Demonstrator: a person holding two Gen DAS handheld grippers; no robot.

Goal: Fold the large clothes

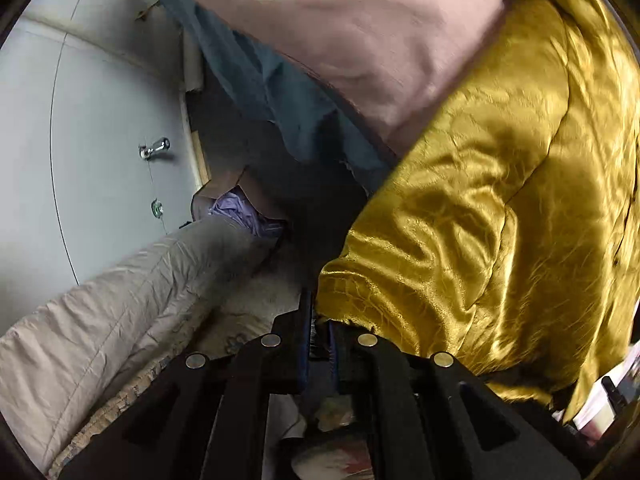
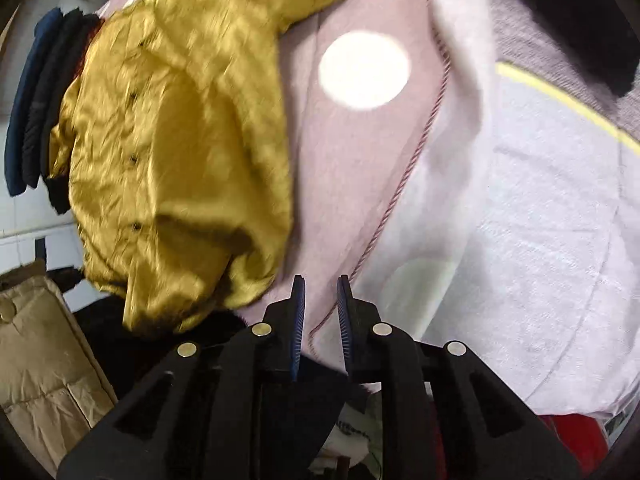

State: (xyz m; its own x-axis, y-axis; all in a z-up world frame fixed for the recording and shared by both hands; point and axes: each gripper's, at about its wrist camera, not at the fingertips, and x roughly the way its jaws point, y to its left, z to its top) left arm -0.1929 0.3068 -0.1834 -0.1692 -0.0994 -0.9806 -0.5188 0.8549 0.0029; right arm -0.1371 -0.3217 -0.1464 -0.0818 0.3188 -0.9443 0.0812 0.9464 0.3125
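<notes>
A shiny gold satin jacket point(image 1: 500, 200) fills the right half of the left wrist view. Its crumpled edge runs into my left gripper point(image 1: 319, 314), whose jaws are shut on the fabric. In the right wrist view the same jacket point(image 2: 172, 152) lies bunched on a pink cover point(image 2: 340, 184), its snap buttons showing and a black cuff point(image 2: 592, 20) at the top right. My right gripper point(image 2: 321, 286) hovers over the pink cover just right of the jacket. Its blue pads point(image 2: 299, 320) stand slightly apart with nothing between them.
A white textured cloth point(image 2: 520, 240) with a yellow stripe lies right of the pink cover. Dark folded clothes point(image 2: 36, 100) hang at the left, with a beige quilted garment point(image 2: 40, 360) below. A grey door with a knob point(image 1: 154, 148), teal cloth point(image 1: 260, 80) and a beige padded piece point(image 1: 100, 320) are in the left wrist view.
</notes>
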